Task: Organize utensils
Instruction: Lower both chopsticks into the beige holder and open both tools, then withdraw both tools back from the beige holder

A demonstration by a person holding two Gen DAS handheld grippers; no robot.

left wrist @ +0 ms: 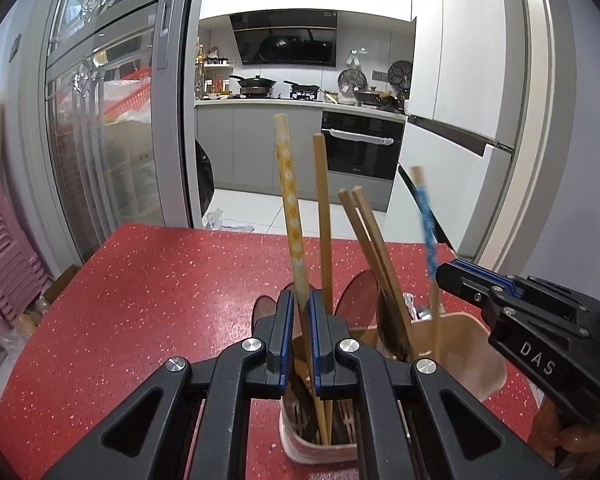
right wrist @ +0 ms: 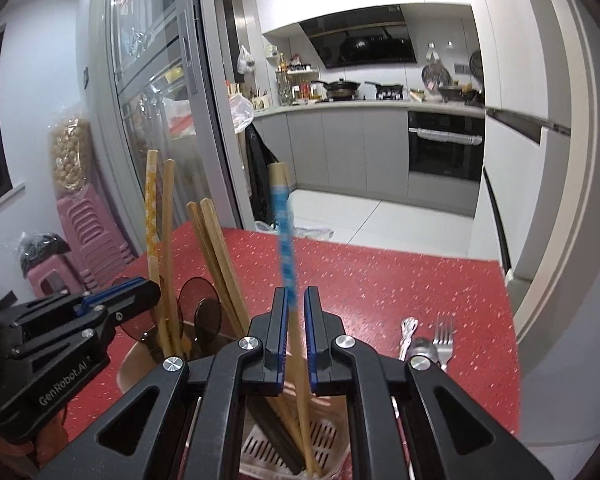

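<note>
A beige utensil holder (left wrist: 496,364) stands on the red speckled table (left wrist: 148,300). In it are wooden chopsticks (left wrist: 364,232) and dark brown spoons (left wrist: 360,296). My left gripper (left wrist: 300,300) is shut on a yellow-patterned chopstick (left wrist: 288,184), which stands upright with its lower end in the holder. My right gripper (right wrist: 296,296) hangs over the holder's perforated compartment (right wrist: 332,436). A blue-patterned chopstick (right wrist: 286,232) stands between its jaws, motion-blurred, close to the left pad and clear of the right one. From the left wrist view, the right gripper (left wrist: 446,272) sits beside that blue chopstick (left wrist: 428,232).
A metal fork (right wrist: 444,340), a spoon (right wrist: 420,346) and a white utensil (right wrist: 408,330) lie on the table right of the holder. A person's hand shows at the lower right of the left wrist view. Behind the table are a glass cabinet, pink stools and the kitchen.
</note>
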